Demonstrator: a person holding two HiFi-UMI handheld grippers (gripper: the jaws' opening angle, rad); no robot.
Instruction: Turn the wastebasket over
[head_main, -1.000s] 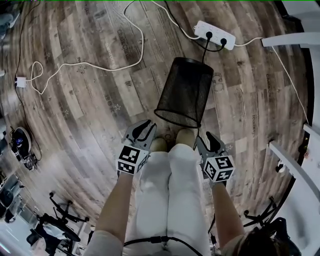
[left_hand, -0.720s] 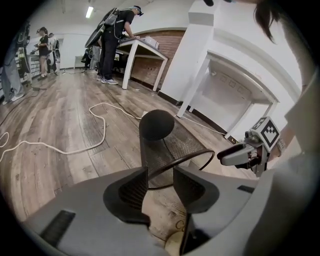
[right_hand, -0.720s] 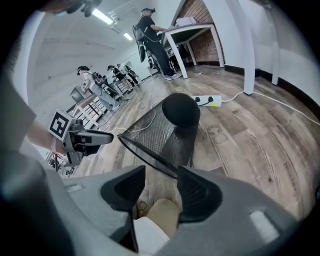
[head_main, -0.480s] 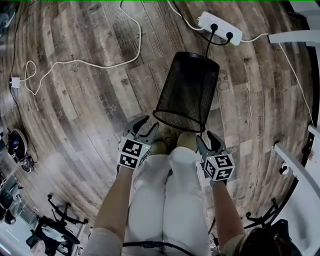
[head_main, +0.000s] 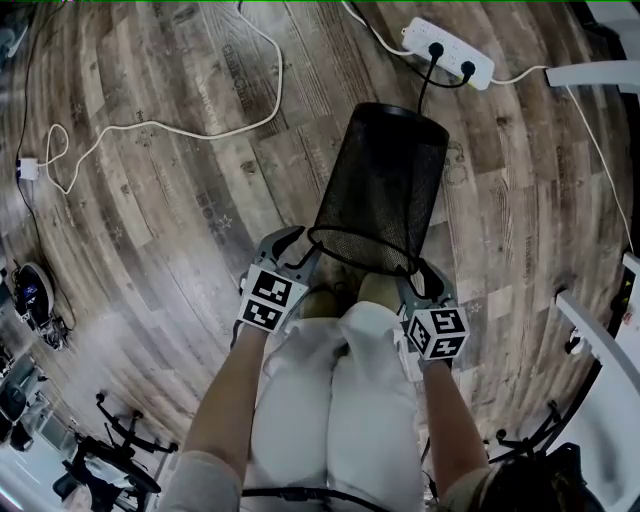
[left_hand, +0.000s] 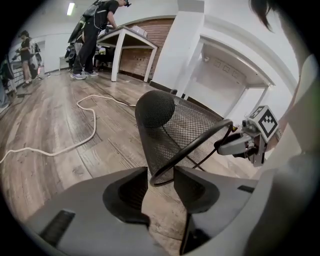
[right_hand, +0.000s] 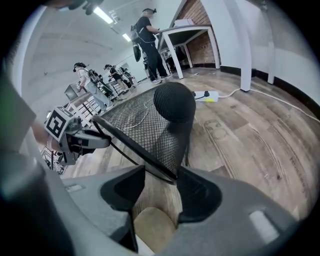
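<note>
**Wastebasket** (head_main: 385, 180): black wire mesh, round. It is at centre of the head view, tilted, with its closed base toward 12 o'clock and its open mouth toward 6 o'clock, just above the shoes (head_main: 378, 290). Whether its lower edge rests on the floor (head_main: 180, 200) cannot be told.

**Left gripper** (head_main: 297, 252): at 8 o'clock of the mouth. Its jaws stand apart and have just been opening. The rim (left_hand: 192, 150) passes between them, and the pads do not clamp it.

**Right gripper** (head_main: 425, 282): at 4 o'clock of the mouth. Its jaws are also spread and have just been opening. The rim's other side lies in the gap, close to the right-hand pad and unpinched. One shoe shows below the gap.

**Power strip** (head_main: 448, 50): white, at 1 o'clock, beyond the base, with two black plugs in it.

**Cable** (head_main: 150, 127): white, looping over the planks from 12 to 9 o'clock, well apart from the basket.

**Person** (left_hand: 97, 35): standing at a white table (left_hand: 127, 37), at 11 o'clock in the left gripper view.
</note>
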